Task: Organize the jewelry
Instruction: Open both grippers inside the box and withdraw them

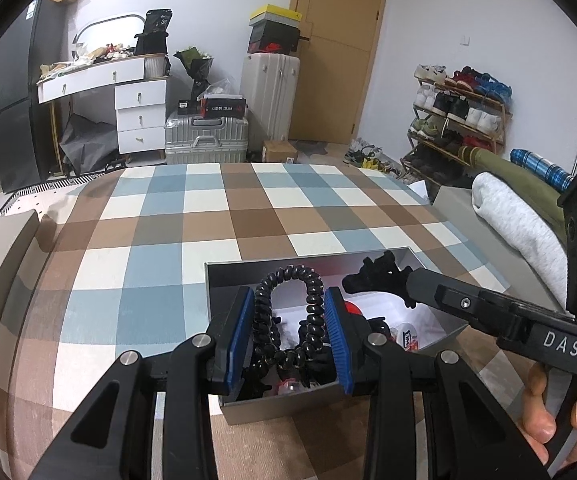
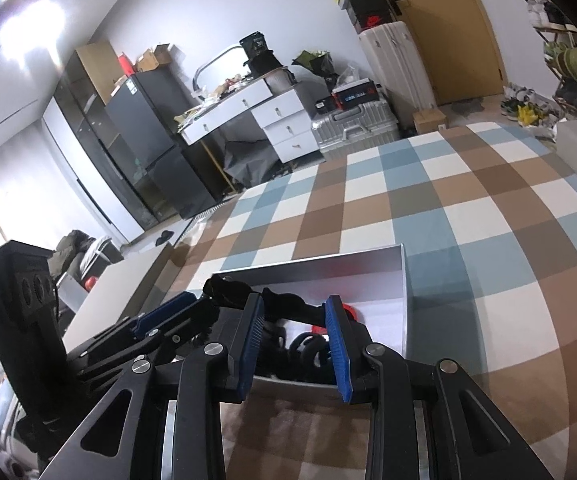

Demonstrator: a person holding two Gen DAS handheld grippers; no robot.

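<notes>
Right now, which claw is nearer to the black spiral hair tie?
Left. The left claw grips the spiral hair tie; the right claw, holding a black fuzzy piece, is to its right.

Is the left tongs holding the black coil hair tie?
Yes: the left tongs pinch the coil tie between blue pads, above the box.

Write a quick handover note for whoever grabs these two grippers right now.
Left gripper: shut on a black spiral hair tie, over the gray box.
Right gripper: shut on a black frilly hair accessory, over the same box.
The box sits on the checked tablecloth, with more black and red pieces inside.
Left to do: set down both held pieces. Nothing else lies on the cloth.
</notes>
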